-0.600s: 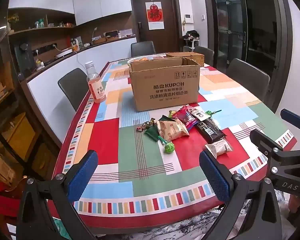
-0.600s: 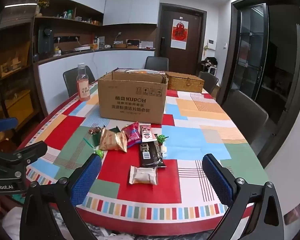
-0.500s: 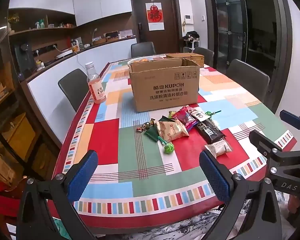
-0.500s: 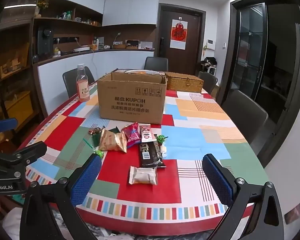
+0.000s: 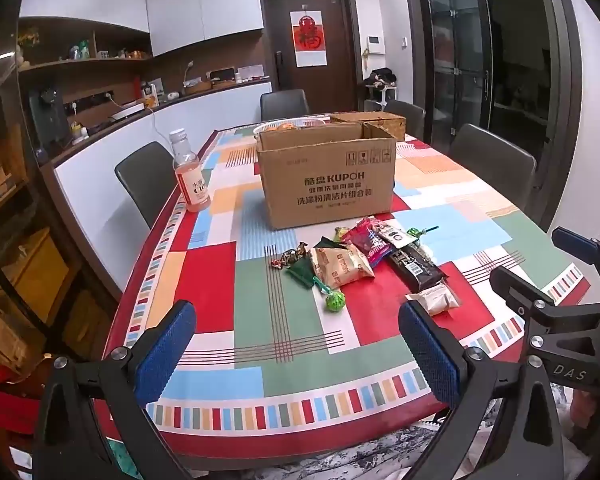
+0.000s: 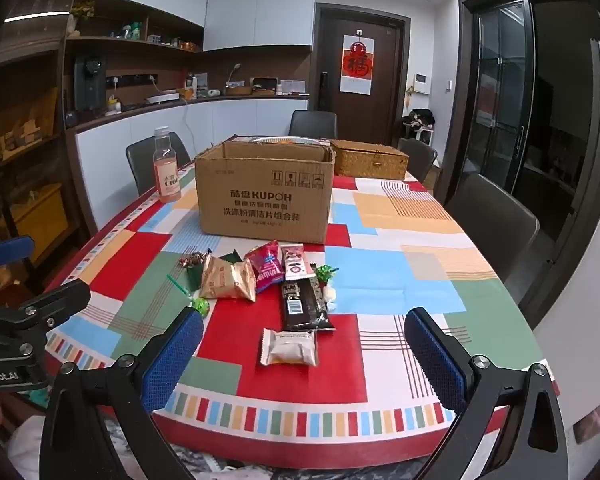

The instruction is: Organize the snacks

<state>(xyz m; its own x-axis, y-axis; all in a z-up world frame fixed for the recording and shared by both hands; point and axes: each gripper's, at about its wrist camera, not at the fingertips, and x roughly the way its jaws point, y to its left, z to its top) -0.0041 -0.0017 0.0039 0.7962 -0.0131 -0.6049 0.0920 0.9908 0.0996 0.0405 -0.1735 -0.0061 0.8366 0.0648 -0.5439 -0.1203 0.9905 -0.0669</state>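
Note:
Several snacks lie in front of an open cardboard box (image 5: 328, 184) (image 6: 264, 196) on the patchwork table. They include a tan bag (image 5: 340, 266) (image 6: 228, 280), a red packet (image 6: 266, 266), a dark brown bar (image 5: 416, 266) (image 6: 302, 306), a small white packet (image 5: 438, 300) (image 6: 290, 347) and a green lollipop (image 5: 334, 301) (image 6: 200, 305). My left gripper (image 5: 296, 346) is open and empty over the table's near edge. My right gripper (image 6: 304, 354) is open and empty, hovering just before the white packet.
A pink drink bottle (image 5: 190, 174) (image 6: 166, 172) stands at the table's left edge. A woven basket (image 6: 370, 160) sits behind the box. Dark chairs (image 5: 492, 164) surround the table (image 5: 220, 276). The right gripper shows at right in the left wrist view (image 5: 560, 308).
Both grippers have drifted slightly; the scene is almost unchanged and nothing has been picked up.

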